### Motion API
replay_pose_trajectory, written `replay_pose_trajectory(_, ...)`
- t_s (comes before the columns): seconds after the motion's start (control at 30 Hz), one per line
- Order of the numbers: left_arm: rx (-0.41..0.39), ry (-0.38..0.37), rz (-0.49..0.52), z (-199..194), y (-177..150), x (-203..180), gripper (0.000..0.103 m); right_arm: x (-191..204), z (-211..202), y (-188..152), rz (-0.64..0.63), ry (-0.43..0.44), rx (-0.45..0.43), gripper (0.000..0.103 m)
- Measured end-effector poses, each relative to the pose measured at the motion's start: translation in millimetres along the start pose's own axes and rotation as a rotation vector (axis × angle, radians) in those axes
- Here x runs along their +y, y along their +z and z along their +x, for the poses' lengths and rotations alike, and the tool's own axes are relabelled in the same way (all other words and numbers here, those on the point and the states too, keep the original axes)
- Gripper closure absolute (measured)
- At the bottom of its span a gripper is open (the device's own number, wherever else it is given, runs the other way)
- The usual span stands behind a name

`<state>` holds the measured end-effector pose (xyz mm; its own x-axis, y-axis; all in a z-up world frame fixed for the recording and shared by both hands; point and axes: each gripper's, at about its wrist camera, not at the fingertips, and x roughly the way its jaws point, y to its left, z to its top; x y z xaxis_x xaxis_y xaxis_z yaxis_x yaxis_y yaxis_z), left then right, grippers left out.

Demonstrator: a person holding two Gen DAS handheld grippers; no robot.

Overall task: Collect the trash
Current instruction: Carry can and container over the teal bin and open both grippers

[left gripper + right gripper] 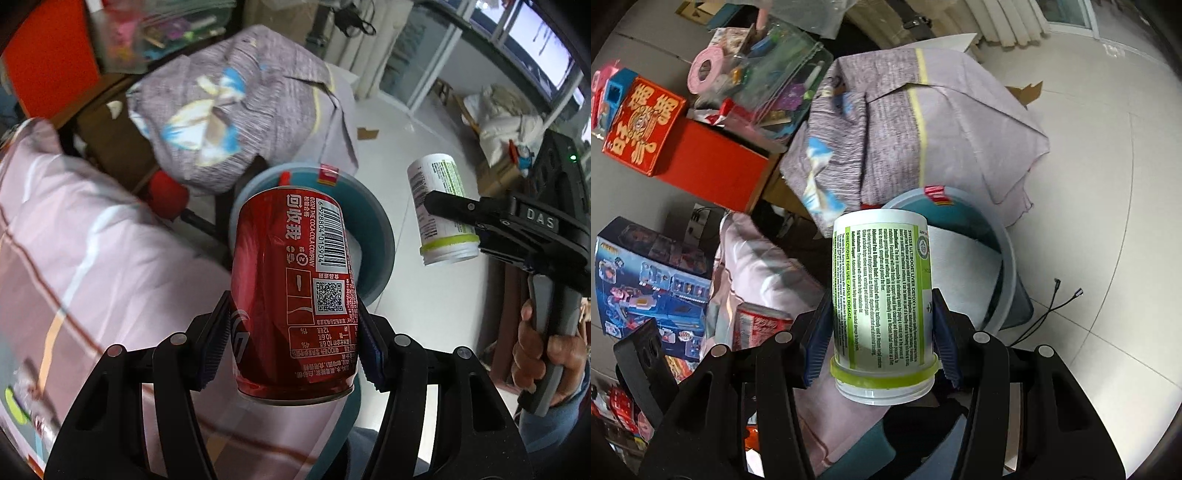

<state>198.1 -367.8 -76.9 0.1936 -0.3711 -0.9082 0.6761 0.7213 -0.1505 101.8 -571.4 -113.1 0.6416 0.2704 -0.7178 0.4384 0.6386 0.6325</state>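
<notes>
While your left claw (pixel 293 332) grips the red can (pixel 291 288), only that view shows your hand (pixel 546 354); right claw (pixel 882 332) clamps the white bottle (pixel 882 295) over the bin (pixel 1004 266).

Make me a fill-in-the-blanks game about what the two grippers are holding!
1. The left gripper holds a ____ soda can.
2. The right gripper holds a white bottle with a ____ label.
3. The round bin stands on the ____ floor.

Missing words: red; green; tiled
</notes>
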Motion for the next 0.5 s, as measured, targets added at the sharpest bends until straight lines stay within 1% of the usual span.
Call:
replay_pose_trajectory(0.27, 0.084, -0.036, 0.005, 53.4, 26.1, -5.3, 0.041, -10.4, 22.5, 16.3, 0.019, -0.035, 0.038, 0.055)
replay_pose_trajectory(0.4, 0.116, -0.036, -0.007, 80.9, 39.6, 0.4, 0.041, -10.7, 28.8, 23.8, 0.020, -0.057, 0.043, 0.055)
replay_pose_trajectory(0.5, 0.138, -0.009, -0.011, 101.1, 49.1, 3.9, 0.041, -12.7, 34.2, 26.3, 0.023, -0.075, 0.052, 0.055)
